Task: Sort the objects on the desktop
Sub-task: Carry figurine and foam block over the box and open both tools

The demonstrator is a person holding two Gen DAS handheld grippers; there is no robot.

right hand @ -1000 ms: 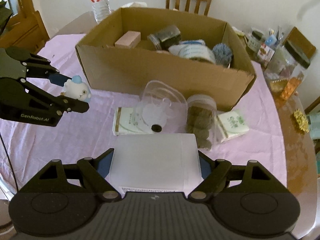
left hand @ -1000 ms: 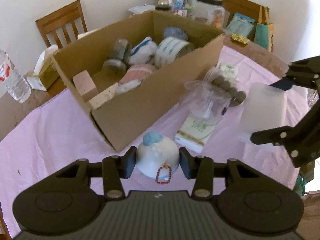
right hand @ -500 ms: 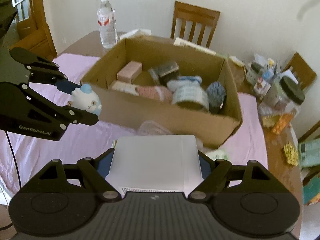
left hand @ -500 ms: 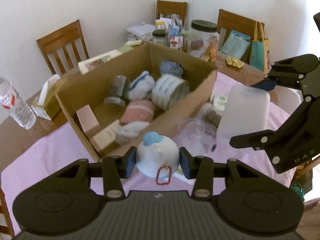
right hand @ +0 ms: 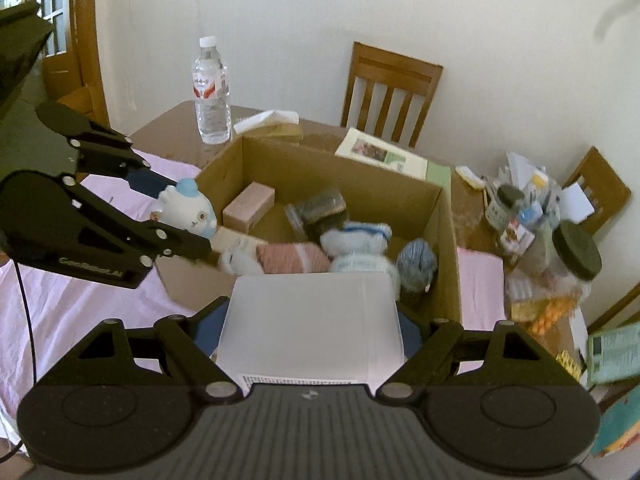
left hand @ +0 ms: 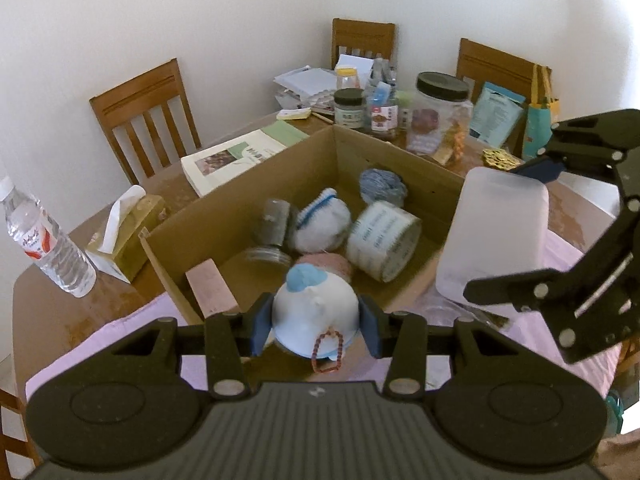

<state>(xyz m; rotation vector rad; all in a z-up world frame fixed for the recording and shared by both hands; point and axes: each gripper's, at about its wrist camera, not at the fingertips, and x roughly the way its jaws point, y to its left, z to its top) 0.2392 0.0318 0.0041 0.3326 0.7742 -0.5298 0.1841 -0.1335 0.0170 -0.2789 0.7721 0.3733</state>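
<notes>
My left gripper is shut on a white toy figure with a blue cap and a red bead loop. It hangs over the near wall of the open cardboard box. To its right, my right gripper is shut on a frosted white plastic container, held above the box's right corner. In the right wrist view the container fills the space between the pads of the right gripper. The left gripper holds the toy at the box edge.
The box holds a tape roll, blue yarn, a jar, a pink block and soft white and pink items. Around it stand a water bottle, a tissue box, a booklet, jars and wooden chairs.
Both grippers rose and advanced with their loads, from over the pink cloth in front of the box to above its near wall. The clear items on the cloth have dropped out of sight.
</notes>
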